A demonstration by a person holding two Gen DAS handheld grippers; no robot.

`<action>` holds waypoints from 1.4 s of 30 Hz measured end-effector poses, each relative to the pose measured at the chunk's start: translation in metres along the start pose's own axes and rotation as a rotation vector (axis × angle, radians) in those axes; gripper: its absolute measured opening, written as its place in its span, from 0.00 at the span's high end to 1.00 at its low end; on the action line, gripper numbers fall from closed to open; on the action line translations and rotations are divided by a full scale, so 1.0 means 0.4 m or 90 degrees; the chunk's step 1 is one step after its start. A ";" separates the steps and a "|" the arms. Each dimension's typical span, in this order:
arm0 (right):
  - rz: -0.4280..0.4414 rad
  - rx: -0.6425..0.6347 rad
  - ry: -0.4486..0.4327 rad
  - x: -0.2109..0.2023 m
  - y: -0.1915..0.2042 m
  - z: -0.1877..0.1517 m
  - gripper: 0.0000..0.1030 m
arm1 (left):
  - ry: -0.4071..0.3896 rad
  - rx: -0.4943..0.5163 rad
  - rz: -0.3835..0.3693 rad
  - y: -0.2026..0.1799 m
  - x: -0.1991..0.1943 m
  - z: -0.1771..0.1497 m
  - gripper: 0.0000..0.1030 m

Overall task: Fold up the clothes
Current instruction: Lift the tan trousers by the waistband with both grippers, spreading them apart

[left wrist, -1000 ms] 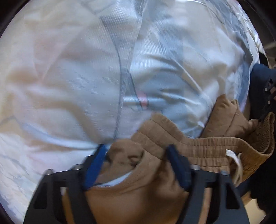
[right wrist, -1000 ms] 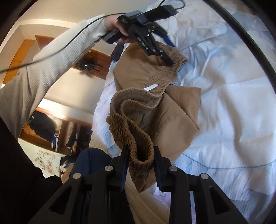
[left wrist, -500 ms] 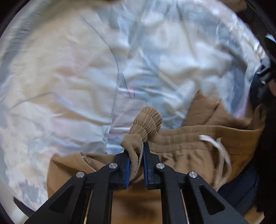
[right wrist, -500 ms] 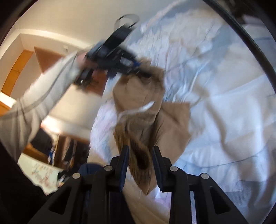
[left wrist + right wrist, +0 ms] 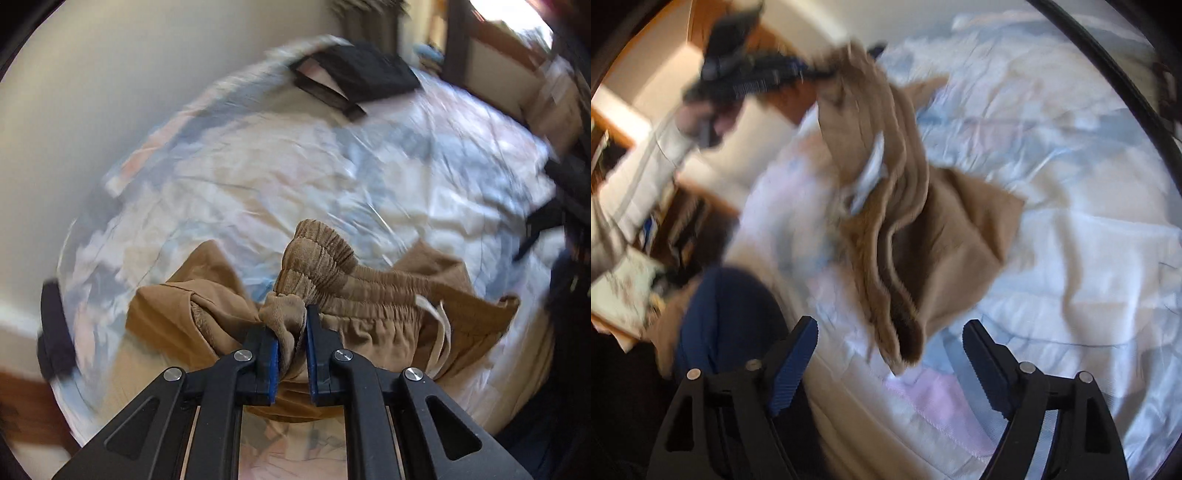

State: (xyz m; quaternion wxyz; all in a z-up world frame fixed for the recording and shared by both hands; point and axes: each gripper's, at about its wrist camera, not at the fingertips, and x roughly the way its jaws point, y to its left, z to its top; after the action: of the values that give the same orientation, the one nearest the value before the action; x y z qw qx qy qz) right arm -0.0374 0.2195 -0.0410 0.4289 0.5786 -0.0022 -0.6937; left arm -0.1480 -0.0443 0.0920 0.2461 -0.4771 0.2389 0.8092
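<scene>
Tan shorts (image 5: 373, 306) with an elastic waistband and a white drawstring hang above the bed. My left gripper (image 5: 291, 332) is shut on a bunched end of the waistband. In the right wrist view the same shorts (image 5: 905, 206) dangle from the left gripper (image 5: 812, 72), held high at upper left by a hand in a pale sleeve. My right gripper (image 5: 890, 343) has its jaws opening wide. The free lower end of the shorts hangs just above the gap, and the pads do not touch it.
A pale blue and white bedsheet (image 5: 295, 177) covers the bed. Folded black clothes (image 5: 354, 79) lie at its far end. A dark blue garment (image 5: 731, 317) sits at the near left bed edge. Wooden furniture (image 5: 683, 221) stands beyond the bed.
The left gripper closed on the waistband and lifted it up off the bed. The right gripper let go of the other waistband end and its jaws spread wide.
</scene>
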 end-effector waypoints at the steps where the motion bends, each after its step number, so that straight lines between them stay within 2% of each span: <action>1: 0.003 -0.001 0.017 0.016 0.000 -0.001 0.28 | -0.010 -0.019 -0.001 0.012 -0.012 -0.012 0.89; 3: 0.012 -0.002 0.038 0.048 -0.005 0.011 0.31 | -0.030 -0.043 0.000 0.028 -0.037 -0.031 0.89; 6: -0.036 0.006 0.088 0.112 -0.041 0.039 0.33 | -0.042 -0.061 -0.002 0.025 -0.042 -0.049 0.89; 8: -0.046 0.017 0.112 0.145 -0.070 0.049 0.36 | -0.041 -0.058 0.001 0.019 -0.042 -0.058 0.89; 11: -0.058 0.045 0.128 0.157 -0.114 0.046 0.36 | -0.041 -0.060 0.003 0.019 -0.049 -0.069 0.89; 13: -0.050 0.067 0.120 0.142 -0.140 0.034 0.29 | -0.043 -0.067 0.000 0.025 -0.054 -0.077 0.89; 14: -0.026 0.076 0.121 0.144 -0.148 0.031 0.29 | -0.044 -0.068 0.000 0.027 -0.054 -0.080 0.89; 15: 0.004 0.076 0.128 0.154 -0.147 0.031 0.32 | -0.044 -0.072 -0.001 0.030 -0.051 -0.082 0.89; 16: 0.031 0.075 0.132 0.160 -0.144 0.032 0.44 | -0.045 -0.076 -0.001 0.033 -0.049 -0.084 0.89; 18: 0.062 0.059 0.144 0.172 -0.132 0.033 0.45 | -0.047 -0.084 0.000 0.035 -0.047 -0.089 0.89; 20: 0.056 0.062 0.140 0.172 -0.135 0.035 0.55 | -0.049 -0.090 0.003 0.036 -0.050 -0.096 0.89; 21: 0.059 0.064 0.127 0.165 -0.139 0.037 0.58 | -0.051 -0.093 0.005 0.036 -0.052 -0.099 0.89; 25: 0.063 0.070 0.058 0.135 -0.138 0.051 0.86 | -0.079 -0.139 0.012 0.045 -0.068 -0.121 0.89; 27: 0.016 0.035 0.044 0.121 -0.107 0.054 0.87 | -0.083 -0.146 0.023 0.040 -0.077 -0.132 0.89; 29: -0.009 0.010 0.030 0.092 -0.081 0.055 0.87 | -0.086 -0.127 0.038 0.022 -0.102 -0.139 0.89; 32: -0.051 0.018 -0.010 0.005 -0.057 0.077 0.87 | -0.102 -0.109 0.070 0.014 -0.161 -0.135 0.89; 35: -0.082 0.010 -0.083 -0.134 -0.003 0.107 0.87 | -0.128 -0.134 0.097 0.028 -0.231 -0.118 0.89; 38: -0.146 -0.019 -0.152 -0.286 0.075 0.182 0.87 | -0.153 -0.134 0.142 0.022 -0.308 -0.092 0.89; 42: -0.226 -0.019 -0.250 -0.471 0.164 0.244 0.87 | -0.229 -0.142 0.192 0.013 -0.456 -0.047 0.89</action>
State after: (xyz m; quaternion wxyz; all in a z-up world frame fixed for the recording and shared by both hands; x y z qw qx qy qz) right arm -0.0840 0.2425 0.1751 0.3006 0.4179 0.0263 -0.8569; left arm -0.0615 -0.0910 0.2471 0.1072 -0.3091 0.1691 0.9297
